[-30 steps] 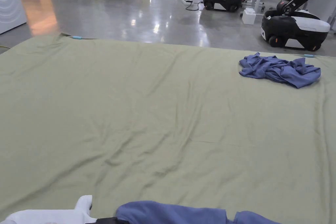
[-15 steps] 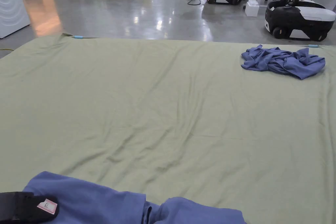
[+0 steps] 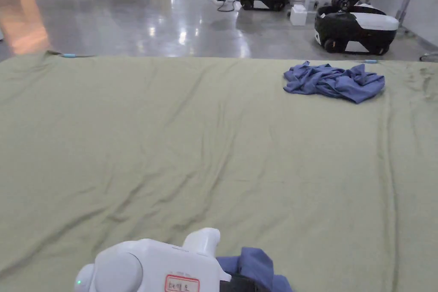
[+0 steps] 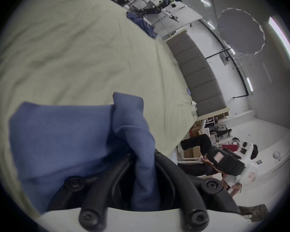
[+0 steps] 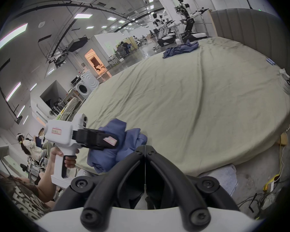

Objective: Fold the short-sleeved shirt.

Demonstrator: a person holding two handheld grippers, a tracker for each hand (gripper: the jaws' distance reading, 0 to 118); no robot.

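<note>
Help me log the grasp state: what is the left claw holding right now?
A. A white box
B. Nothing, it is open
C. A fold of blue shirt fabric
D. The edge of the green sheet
C: in the left gripper view, the left claw has its jaws closed on a bunched fold of the blue shirt, above the green sheet.

Even, bright overhead light is falling across the scene; ceiling strip lights (image 5: 82,15) are glaring white and reflecting off the polished floor (image 3: 171,28) at upper left of the head view. Both gripper views are bending at dark circular edges, with motion blur softening the left one
</note>
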